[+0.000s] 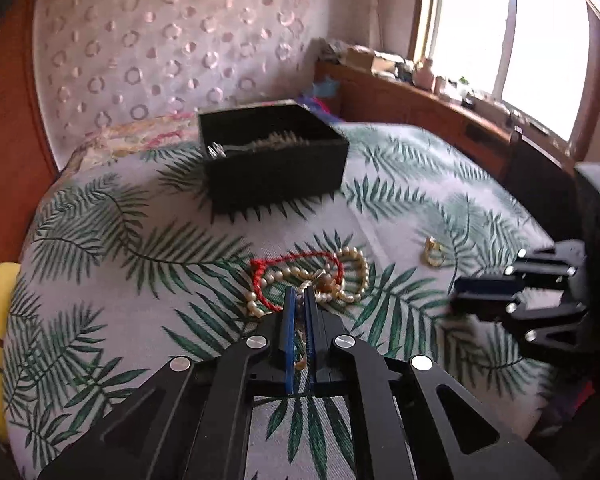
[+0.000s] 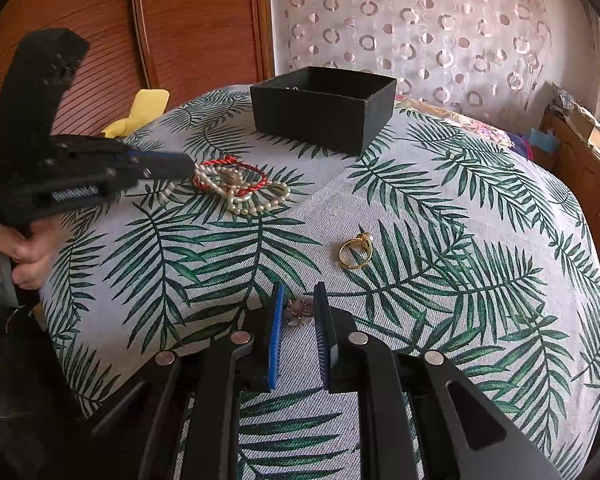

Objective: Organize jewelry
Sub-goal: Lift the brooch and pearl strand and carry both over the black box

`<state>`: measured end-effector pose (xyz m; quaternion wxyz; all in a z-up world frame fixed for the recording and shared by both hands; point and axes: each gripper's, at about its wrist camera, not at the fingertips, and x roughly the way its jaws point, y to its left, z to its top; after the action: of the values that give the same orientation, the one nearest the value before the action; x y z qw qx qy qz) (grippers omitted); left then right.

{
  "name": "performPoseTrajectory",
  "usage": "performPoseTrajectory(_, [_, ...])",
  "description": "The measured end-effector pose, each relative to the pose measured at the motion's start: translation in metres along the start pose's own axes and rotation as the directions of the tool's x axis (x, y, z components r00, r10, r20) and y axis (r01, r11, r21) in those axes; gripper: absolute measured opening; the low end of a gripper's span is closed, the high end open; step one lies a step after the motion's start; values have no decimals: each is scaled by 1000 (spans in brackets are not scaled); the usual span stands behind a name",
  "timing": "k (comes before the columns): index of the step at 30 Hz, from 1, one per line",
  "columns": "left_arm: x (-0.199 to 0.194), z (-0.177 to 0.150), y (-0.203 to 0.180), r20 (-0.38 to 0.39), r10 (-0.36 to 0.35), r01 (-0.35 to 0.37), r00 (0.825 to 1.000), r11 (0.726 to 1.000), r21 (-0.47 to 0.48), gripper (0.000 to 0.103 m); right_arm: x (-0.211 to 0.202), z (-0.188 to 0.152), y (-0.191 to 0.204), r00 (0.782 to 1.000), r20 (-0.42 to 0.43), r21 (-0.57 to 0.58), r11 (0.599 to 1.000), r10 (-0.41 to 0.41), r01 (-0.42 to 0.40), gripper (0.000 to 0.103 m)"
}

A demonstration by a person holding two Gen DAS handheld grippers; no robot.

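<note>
The left hand-held gripper (image 1: pixel 299 294) pinches the limp, tangle-prone pearl strand (image 1: pixel 352 276) nearly closed, while the right hand-held gripper (image 2: pixel 299 304) straddles a small, light earring (image 2: pixel 298 314), half-open.

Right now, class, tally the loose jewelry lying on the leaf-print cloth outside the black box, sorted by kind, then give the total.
Pearl strand: 1
Red cord bracelet: 1
Gold ring: 1
Small pink flower piece, between the right gripper's fingers: 1
Total: 4
The pearls may be more than one strand; the tangle hides that.
</note>
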<state>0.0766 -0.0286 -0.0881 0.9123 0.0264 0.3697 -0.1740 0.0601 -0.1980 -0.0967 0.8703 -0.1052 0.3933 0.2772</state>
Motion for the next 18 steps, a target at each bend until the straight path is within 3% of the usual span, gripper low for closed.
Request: performPoseTrajectory(18, [-76,64,-8,228,-32,28,973,999,19,4,3,0,0,1000,0,9,1000,9,-9,17])
